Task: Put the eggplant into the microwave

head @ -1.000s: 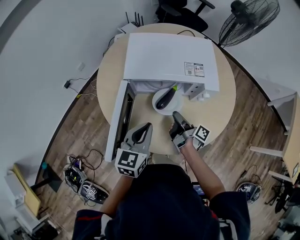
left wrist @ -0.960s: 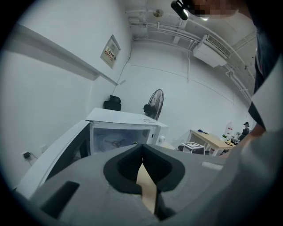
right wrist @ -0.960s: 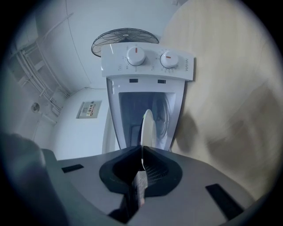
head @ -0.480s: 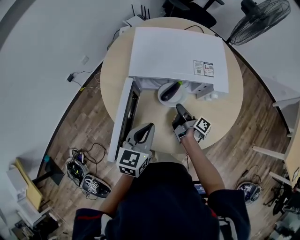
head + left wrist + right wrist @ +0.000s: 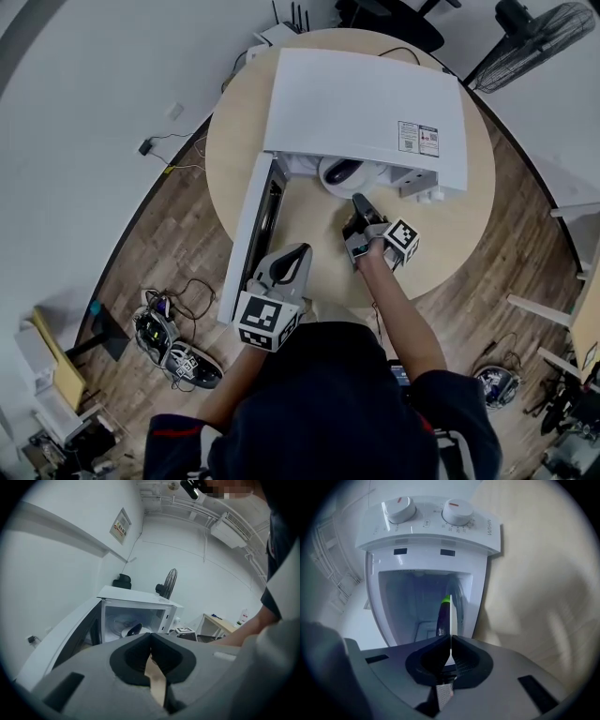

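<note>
A dark purple eggplant point(image 5: 443, 617) with a green stem lies on a white plate point(image 5: 342, 174) inside the open white microwave point(image 5: 366, 103). In the head view the microwave's top hides most of the plate and the eggplant. My right gripper point(image 5: 360, 203) is at the oven's mouth, shut on the plate's near rim point(image 5: 450, 616), which shows as a thin white edge between the jaws. My left gripper point(image 5: 289, 264) hangs back near the table's front edge, shut and holding nothing. From the left gripper view, the eggplant point(image 5: 135, 629) sits in the lit cavity.
The microwave door point(image 5: 251, 234) stands swung open on the left, reaching toward my left gripper. The oven rests on a round wooden table point(image 5: 230, 131). Two knobs point(image 5: 399, 508) sit on its control panel. A fan point(image 5: 525, 33) and cables point(image 5: 173, 323) are on the floor around.
My right gripper has pushed forward toward the oven, and the plate with the eggplant has slid from the table's front of the opening to inside the cavity. The left gripper has barely shifted.
</note>
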`<action>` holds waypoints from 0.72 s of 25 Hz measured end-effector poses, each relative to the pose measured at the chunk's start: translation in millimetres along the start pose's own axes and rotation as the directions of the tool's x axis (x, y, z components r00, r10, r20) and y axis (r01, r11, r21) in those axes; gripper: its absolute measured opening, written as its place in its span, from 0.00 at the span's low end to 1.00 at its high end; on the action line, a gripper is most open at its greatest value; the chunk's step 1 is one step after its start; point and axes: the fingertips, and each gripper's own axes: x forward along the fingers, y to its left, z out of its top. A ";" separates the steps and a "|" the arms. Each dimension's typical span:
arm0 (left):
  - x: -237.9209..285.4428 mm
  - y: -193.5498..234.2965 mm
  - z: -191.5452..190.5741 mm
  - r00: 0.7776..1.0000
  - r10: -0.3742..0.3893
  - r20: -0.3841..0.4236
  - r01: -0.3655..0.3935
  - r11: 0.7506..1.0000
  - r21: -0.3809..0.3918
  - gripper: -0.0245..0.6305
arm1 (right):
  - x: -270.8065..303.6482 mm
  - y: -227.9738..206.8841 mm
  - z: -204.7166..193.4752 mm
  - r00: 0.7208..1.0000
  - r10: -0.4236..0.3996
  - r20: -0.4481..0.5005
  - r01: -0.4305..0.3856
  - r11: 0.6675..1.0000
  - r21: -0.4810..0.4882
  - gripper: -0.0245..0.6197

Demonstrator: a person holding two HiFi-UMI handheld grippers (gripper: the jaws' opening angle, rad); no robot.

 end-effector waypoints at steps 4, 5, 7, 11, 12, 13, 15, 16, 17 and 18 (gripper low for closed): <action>2.2 2.4 -0.2 1.000 0.006 -0.003 -0.006 1.000 -0.006 0.06 | 15.0 -1.2 2.0 1.000 -0.002 0.014 0.001 1.000 0.016 0.07; 2.6 3.2 -0.8 1.000 0.008 -0.005 -0.008 1.000 -0.009 0.06 | 18.0 -2.1 2.5 1.000 -0.007 0.017 0.007 1.000 0.017 0.07; 3.8 5.2 -1.5 1.000 0.010 -0.006 -0.010 1.000 -0.016 0.06 | 23.5 -3.9 3.5 1.000 -0.020 0.020 0.020 1.000 0.012 0.07; 8.5 9.2 -1.3 1.000 0.011 -0.012 -0.012 1.000 -0.020 0.06 | 33.3 -6.0 7.0 0.999 -0.041 0.025 0.041 0.999 0.005 0.07; 9.5 9.6 -1.0 1.000 0.010 -0.014 -0.011 1.000 -0.020 0.06 | 35.2 -6.9 7.6 0.998 -0.048 0.026 0.048 0.999 0.004 0.07; 10.4 9.7 -0.7 1.000 0.009 -0.014 -0.009 1.000 -0.021 0.06 | 36.6 -7.8 7.8 0.998 -0.056 0.026 0.056 0.998 0.001 0.07; 12.0 9.6 -0.1 1.000 0.005 -0.014 -0.005 1.000 -0.024 0.06 | 38.5 -9.1 8.5 0.997 -0.065 0.029 0.065 0.998 -0.002 0.07; 13.0 9.5 -0.1 1.000 0.003 -0.014 -0.003 1.000 -0.024 0.06 | 39.4 -9.1 9.3 0.997 -0.067 0.030 0.067 0.998 -0.002 0.07; 14.2 9.5 -0.3 1.000 0.001 -0.015 -0.002 1.000 -0.024 0.06 | 40.4 -9.1 10.2 0.997 -0.068 0.032 0.068 0.998 -0.001 0.07; 15.3 9.7 -0.5 1.000 0.001 -0.015 -0.001 1.000 -0.025 0.06 | 41.4 -9.3 10.9 0.997 -0.068 0.031 0.068 0.998 0.001 0.07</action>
